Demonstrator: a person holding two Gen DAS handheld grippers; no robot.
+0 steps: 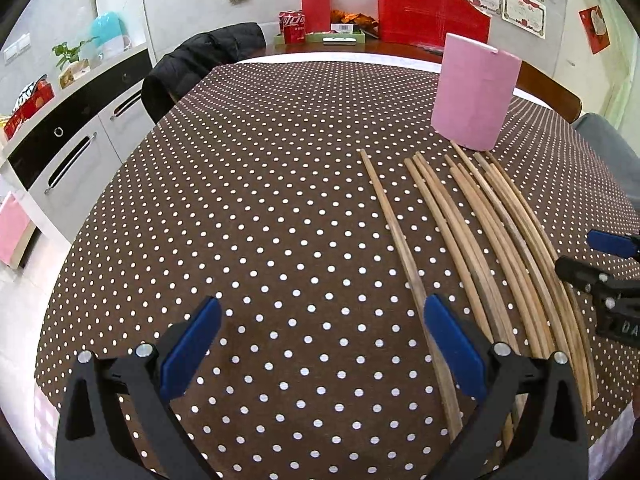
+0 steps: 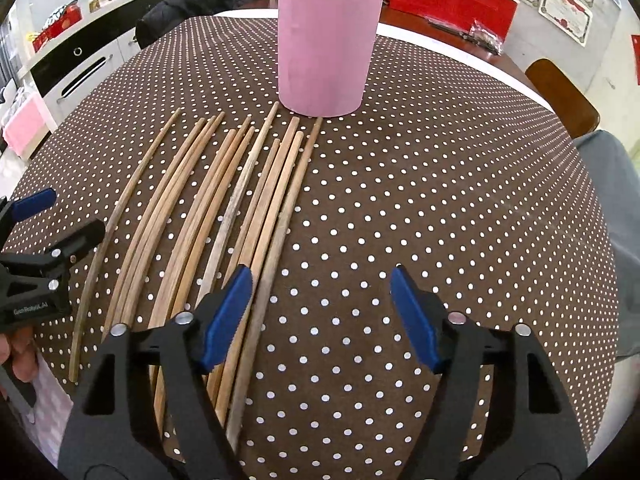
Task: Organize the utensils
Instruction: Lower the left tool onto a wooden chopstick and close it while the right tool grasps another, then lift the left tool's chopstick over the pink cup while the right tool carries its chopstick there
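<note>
Long wooden chopsticks (image 2: 224,216) lie side by side on the brown polka-dot bench (image 2: 440,200), tips near the upright pink cylindrical holder (image 2: 326,44). The left claw (image 1: 322,344) and right claw (image 2: 322,312) both gape wide, holding nothing.

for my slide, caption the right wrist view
Open right gripper hovering over wooden chopsticks laid before a pink holder on a polka-dot tablecloth.

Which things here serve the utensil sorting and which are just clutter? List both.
For the job:
- long wooden chopsticks lying on the dotted tablecloth
- tall pink cylindrical holder
- open left gripper
- open right gripper

Lying about:
- red cola cans
- red folded bag
- black jacket
</note>
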